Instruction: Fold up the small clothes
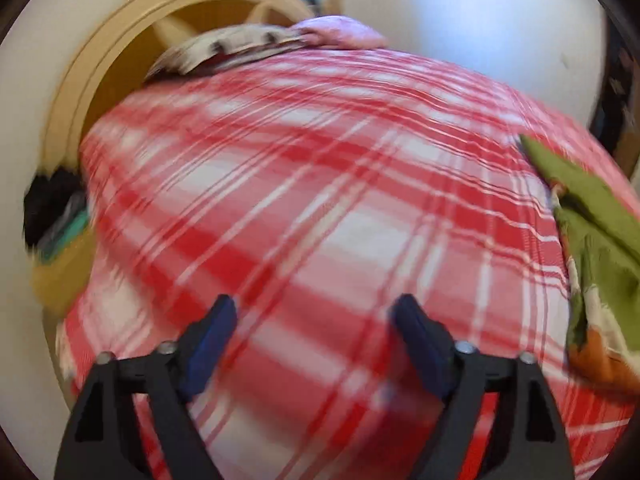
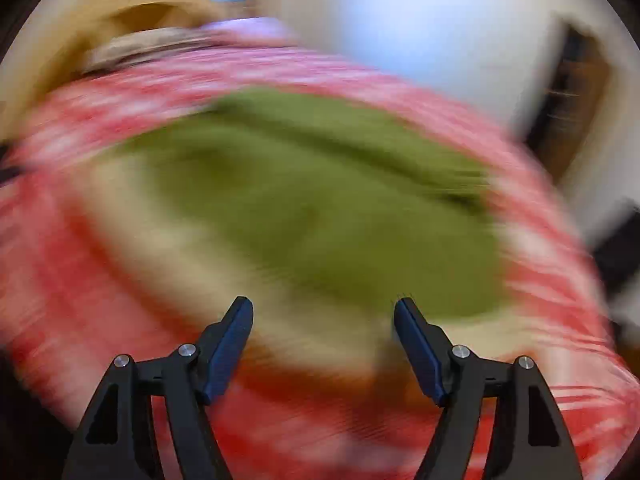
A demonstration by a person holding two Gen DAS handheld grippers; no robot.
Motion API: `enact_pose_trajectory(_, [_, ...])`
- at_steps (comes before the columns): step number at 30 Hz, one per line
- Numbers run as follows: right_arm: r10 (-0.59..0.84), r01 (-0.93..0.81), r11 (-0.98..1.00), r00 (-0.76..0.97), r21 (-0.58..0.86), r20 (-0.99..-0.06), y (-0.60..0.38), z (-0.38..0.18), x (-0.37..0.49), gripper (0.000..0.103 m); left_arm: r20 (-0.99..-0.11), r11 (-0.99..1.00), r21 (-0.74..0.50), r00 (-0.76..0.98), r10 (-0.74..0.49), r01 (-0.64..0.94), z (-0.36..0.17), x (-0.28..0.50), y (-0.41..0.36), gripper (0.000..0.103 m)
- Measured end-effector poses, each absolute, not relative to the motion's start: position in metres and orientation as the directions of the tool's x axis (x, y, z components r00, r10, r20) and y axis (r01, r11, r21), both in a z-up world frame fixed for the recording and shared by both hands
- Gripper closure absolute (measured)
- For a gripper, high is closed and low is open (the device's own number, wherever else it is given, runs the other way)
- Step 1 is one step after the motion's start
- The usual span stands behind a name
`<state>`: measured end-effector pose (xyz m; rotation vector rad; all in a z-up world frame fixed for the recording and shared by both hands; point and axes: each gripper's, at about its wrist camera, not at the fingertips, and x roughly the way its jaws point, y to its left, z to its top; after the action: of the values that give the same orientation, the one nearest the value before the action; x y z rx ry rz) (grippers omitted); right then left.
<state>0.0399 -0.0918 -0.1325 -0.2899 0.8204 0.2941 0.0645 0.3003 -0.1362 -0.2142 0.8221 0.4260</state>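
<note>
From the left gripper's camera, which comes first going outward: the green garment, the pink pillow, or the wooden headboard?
From the left gripper:
1. Green garment, lying right on the plaid cover.
2. Pink pillow, at the far end.
3. Wooden headboard, behind it, upper left.

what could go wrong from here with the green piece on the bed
1. The right wrist view is heavily blurred, so the open right gripper may misjudge the edge of the green garment.
2. The garment lies straight on the red plaid bedspread; a deep pinch might catch both layers.
3. The open left gripper is over bare bedspread, with the garment at its far right, so the two grips may land unevenly.
</note>
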Motion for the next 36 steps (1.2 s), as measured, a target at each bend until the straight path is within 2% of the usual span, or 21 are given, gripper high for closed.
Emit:
enact_pose_trajectory(1, [0.241,-0.463,0.883,0.588,-0.078,-0.772,-0.074,-0.137,0.022,0.029,-0.757,0.875,-0.040,0.586,0.289,-0.483,-0.139,0.051,0.313,0.003])
enact_pose_trajectory(3, [0.395,-0.639,0.767,0.404,0.055,-0.825,-0.041,-0.153,-0.004,0.029,-0.772,0.834,-0.063,0.556,0.308,-0.549,-0.143,0.022,0.334,0.002])
enact_pose_trajectory(4, [0.410,-0.676,0.732,0.336,0.086,-0.848,-0.031,-0.162,-0.009,0.023,-0.782,0.818,-0.046,0.530,0.327,-0.573,-0.144,0.014,0.339,0.002])
enact_pose_trajectory(5, [0.404,-0.711,0.700,0.313,0.070,-0.859,-0.021,-0.166,-0.014,0.017,-0.811,0.799,0.031,0.453,0.371,-0.601,-0.152,0.008,0.345,0.005])
enact_pose_trajectory(7, [0.438,-0.717,0.687,0.284,0.114,-0.853,-0.021,-0.165,-0.008,0.016,-0.851,0.786,0.113,0.349,0.392,-0.608,-0.170,-0.002,0.349,0.006])
enact_pose_trajectory(10, [0.521,-0.670,0.678,0.150,0.301,-0.840,-0.030,-0.160,0.013,0.015,-0.847,0.788,0.060,0.387,0.365,-0.613,-0.173,-0.018,0.354,0.005])
enact_pose_trajectory(14, [0.696,-0.602,0.471,-0.195,0.645,-0.691,-0.008,-0.161,0.014,0.015,-0.843,0.811,0.210,0.320,0.433,-0.546,-0.167,0.004,0.342,0.007])
enact_pose_trajectory(17, [0.676,-0.577,0.517,-0.178,0.632,-0.715,0.011,-0.177,0.026,0.015,-0.843,0.821,0.248,0.303,0.445,-0.515,-0.166,0.014,0.343,0.007])
enact_pose_trajectory(21, [0.696,-0.462,0.535,-0.234,0.707,-0.679,0.021,-0.196,0.052,0.015,-0.852,0.810,0.234,0.289,0.438,-0.537,-0.168,0.019,0.355,0.007])
enact_pose_trajectory(26, [0.756,-0.574,0.342,-0.302,0.744,-0.581,0.075,-0.155,0.049,0.015,-0.826,0.745,0.255,0.262,0.500,-0.617,-0.167,0.000,0.381,0.008])
enact_pose_trajectory(31, [0.706,-0.722,0.306,-0.266,0.621,-0.657,0.186,-0.148,0.074,0.015,-0.830,0.633,0.240,0.183,0.527,-0.736,-0.166,-0.034,0.417,0.007])
enact_pose_trajectory(36, [0.716,-0.819,0.242,-0.211,0.520,-0.665,0.220,-0.138,0.062,0.015,-0.814,0.492,0.242,0.101,0.572,-0.836,-0.163,-0.081,0.448,0.008])
